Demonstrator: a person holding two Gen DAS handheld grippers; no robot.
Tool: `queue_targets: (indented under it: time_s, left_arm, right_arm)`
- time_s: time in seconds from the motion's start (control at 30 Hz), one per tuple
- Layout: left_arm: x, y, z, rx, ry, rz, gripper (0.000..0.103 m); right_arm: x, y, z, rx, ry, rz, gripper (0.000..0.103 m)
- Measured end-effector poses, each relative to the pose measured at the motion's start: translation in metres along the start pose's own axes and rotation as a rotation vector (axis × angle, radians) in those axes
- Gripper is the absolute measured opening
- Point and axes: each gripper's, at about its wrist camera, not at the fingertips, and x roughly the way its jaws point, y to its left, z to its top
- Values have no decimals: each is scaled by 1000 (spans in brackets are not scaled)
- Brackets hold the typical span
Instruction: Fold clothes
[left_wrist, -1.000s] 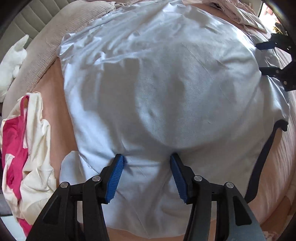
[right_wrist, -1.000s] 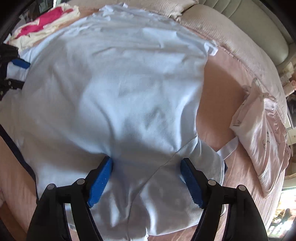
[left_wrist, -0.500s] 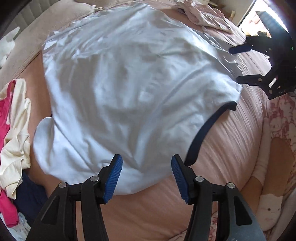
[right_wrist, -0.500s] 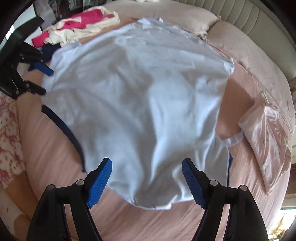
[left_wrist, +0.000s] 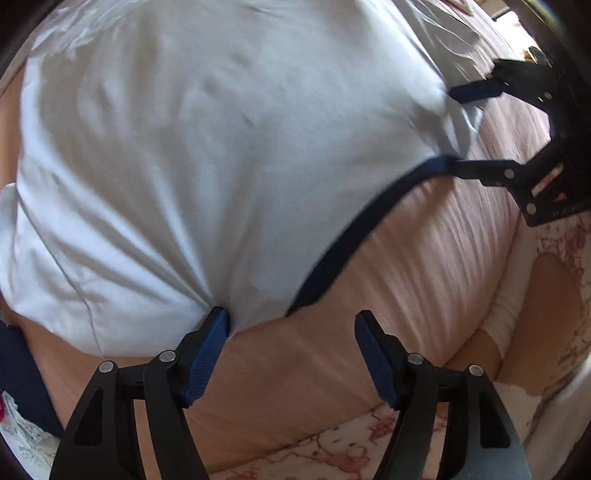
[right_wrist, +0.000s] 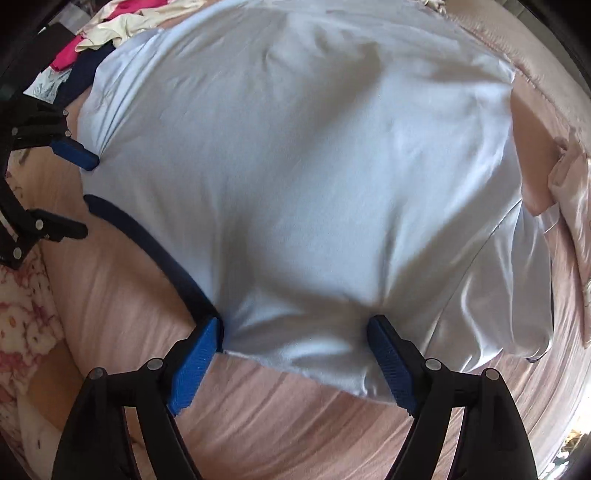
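Both grippers had dropped closer to the bed than half a second before, so that the pale blue shirt (left_wrist: 221, 147) now filled most of each view instead of lying well ahead of the fingers. It lay spread flat on the pink bedsheet (left_wrist: 424, 295), its dark navy collar band (left_wrist: 354, 236) curving along the near edge. In the left wrist view the left gripper (left_wrist: 291, 328) stood wide apart at the lower centre of the frame, its left blue pad touching the shirt's hem where the cloth puckered, its right pad over bare sheet, nothing clamped. The right gripper (left_wrist: 461, 125) showed at the upper right of that frame, one finger at the collar's end and the other over the shirt's shoulder. In the right wrist view the right gripper (right_wrist: 295, 332) was likewise spread wide at the lower centre, with the shirt's edge lying between its pads and not pinched. A heap of pink and cream clothes (right_wrist: 122, 22) sat in the upper left of that frame, and a folded pink garment (right_wrist: 576, 206) lay at the right edge
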Motion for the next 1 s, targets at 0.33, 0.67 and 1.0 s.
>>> queue_targets:
  time_s: [0.33,0.67,1.0]
  left_arm:
    - [-32,50,35,-108,-221,15,71]
    - [-16,103,83,-144,-289,115,85]
    - [-31,70,98,32,-536,-17,81]
  right_arm:
    - [-58,-62,61,173,-372,-176,82]
    - [-6,-137,127,271,-408,-286,91]
    - [-32,-117,140,161,-504,-122,91]
